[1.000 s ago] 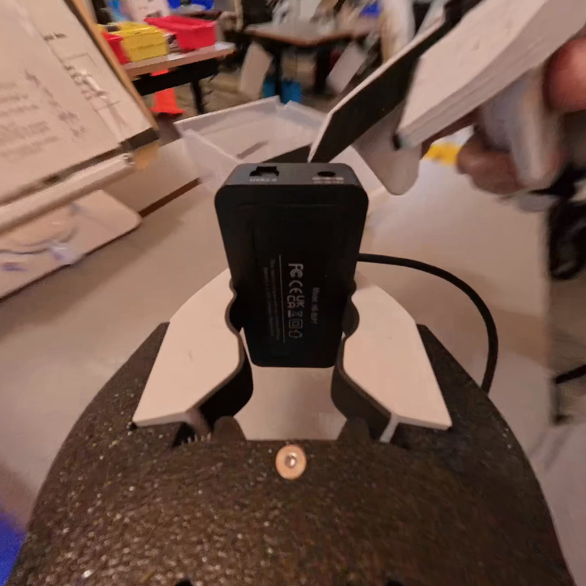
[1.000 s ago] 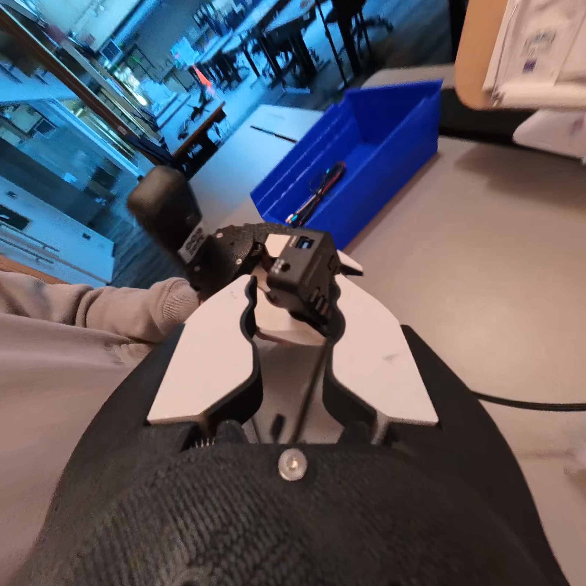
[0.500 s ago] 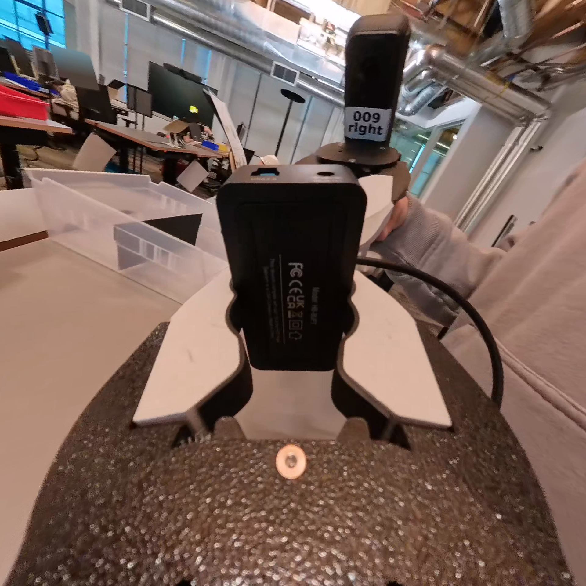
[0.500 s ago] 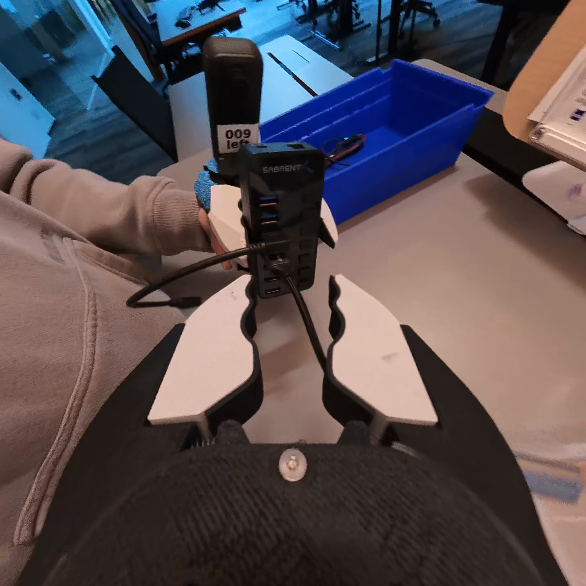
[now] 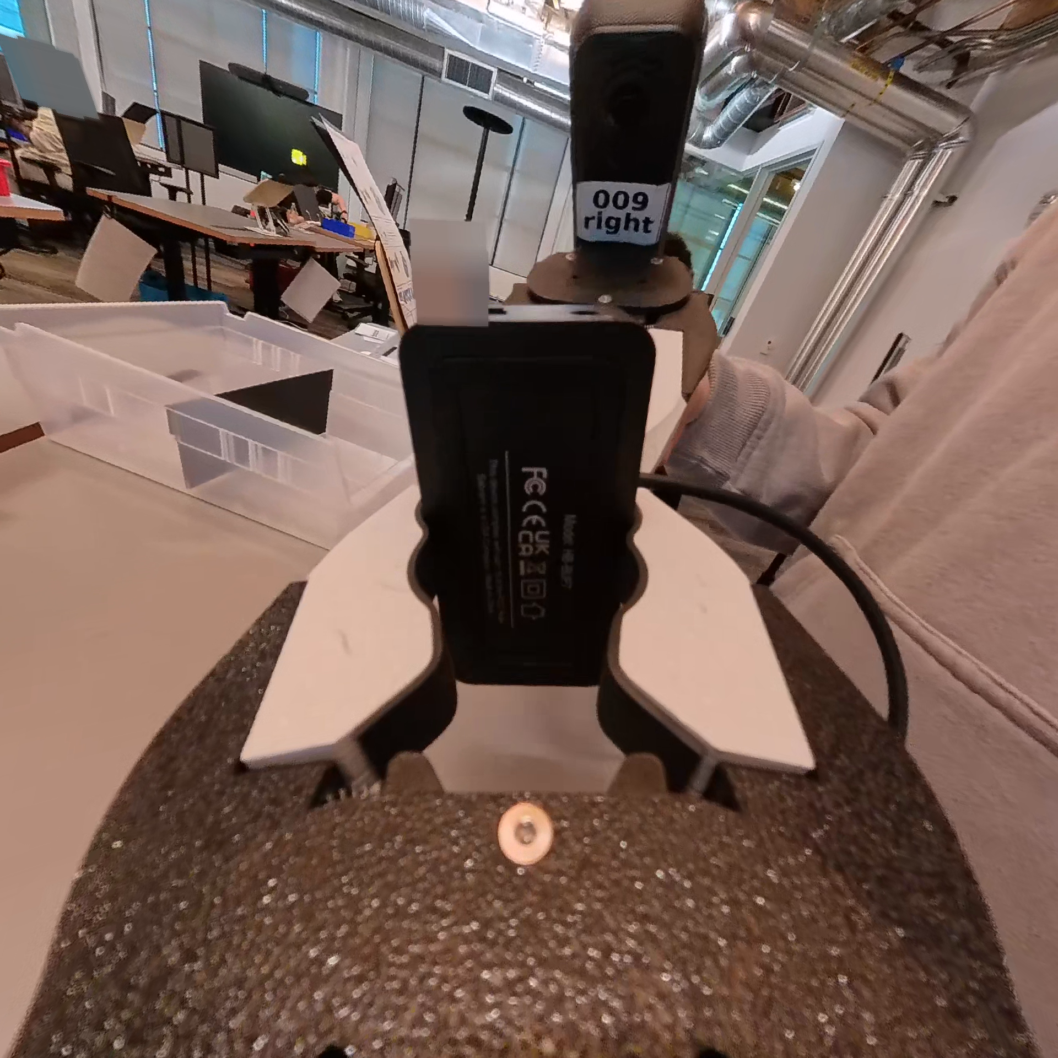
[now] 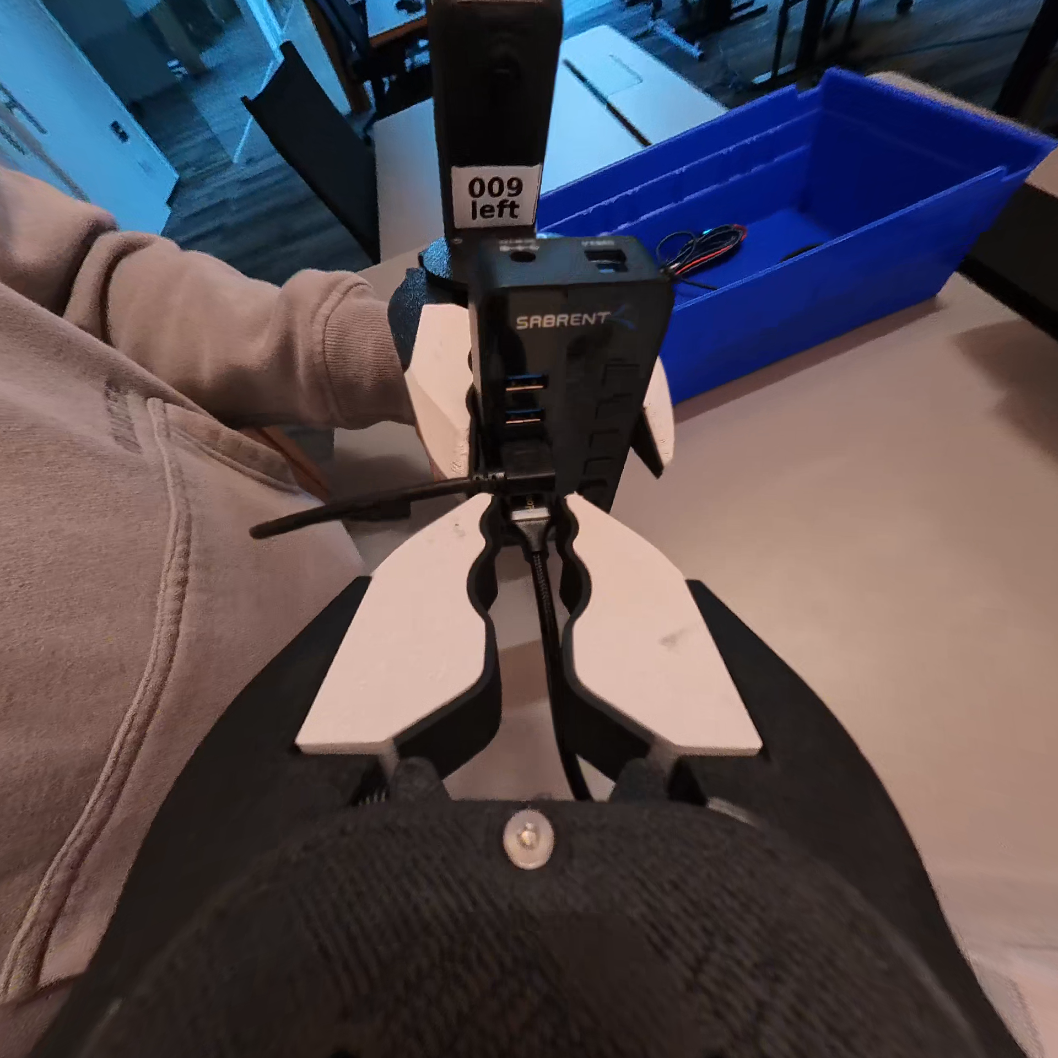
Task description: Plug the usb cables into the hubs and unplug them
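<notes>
My left gripper (image 5: 526, 544) is shut on a black USB hub (image 5: 526, 504) and holds it upright above the table, its labelled back toward this camera. In the right wrist view the hub (image 6: 567, 366) shows its port side, gripped between the left gripper's white fingers (image 6: 441, 395). My right gripper (image 6: 529, 515) is shut on a USB plug (image 6: 529, 518) seated in a lower port, and its black cable (image 6: 547, 630) runs back between the fingers. A second black cable (image 6: 355, 506) leaves the hub to the left. The right gripper's camera post (image 5: 624, 143) rises behind the hub.
A blue bin (image 6: 801, 189) holding thin wires (image 6: 704, 240) stands on the beige table (image 6: 859, 515) behind the hub. A clear plastic bin (image 5: 172, 389) lies at the left in the left wrist view. The person's beige sleeve (image 6: 200, 343) fills the left side.
The right gripper moved up to the hub and closed its fingers around the plug in the lower port. The left gripper kept the hub gripped and turned it to face the right gripper.
</notes>
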### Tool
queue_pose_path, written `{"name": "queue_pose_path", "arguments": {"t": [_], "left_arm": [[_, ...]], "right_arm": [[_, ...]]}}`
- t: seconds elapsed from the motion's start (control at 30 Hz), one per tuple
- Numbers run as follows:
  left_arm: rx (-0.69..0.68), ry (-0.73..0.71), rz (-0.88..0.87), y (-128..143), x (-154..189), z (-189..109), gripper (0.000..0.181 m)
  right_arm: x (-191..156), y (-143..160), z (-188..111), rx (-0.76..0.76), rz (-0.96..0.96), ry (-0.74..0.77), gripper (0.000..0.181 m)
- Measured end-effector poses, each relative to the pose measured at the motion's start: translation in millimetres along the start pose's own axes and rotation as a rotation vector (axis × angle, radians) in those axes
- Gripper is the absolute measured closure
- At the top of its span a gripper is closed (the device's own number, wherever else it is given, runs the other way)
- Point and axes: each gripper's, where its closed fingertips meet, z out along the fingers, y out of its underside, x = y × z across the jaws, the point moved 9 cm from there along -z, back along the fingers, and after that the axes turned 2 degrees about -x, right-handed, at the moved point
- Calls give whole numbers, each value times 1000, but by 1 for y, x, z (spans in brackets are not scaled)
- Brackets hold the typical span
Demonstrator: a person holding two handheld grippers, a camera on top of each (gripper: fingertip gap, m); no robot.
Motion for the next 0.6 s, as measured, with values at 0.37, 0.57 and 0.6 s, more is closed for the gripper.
{"name": "queue_pose_path", "arguments": {"t": [0.37, 0.57, 0.6], "left_arm": [[-82, -107, 49, 0, -8, -31, 121], [-52, -135, 137, -41, -11, -45, 121], [-31, -136, 140, -44, -10, -43, 121]], "right_arm": [[14, 10, -49, -498, -175, 271, 164], [49, -18, -147, -105, 63, 333, 164], [58, -23, -160, -24, 103, 381, 164]]}}
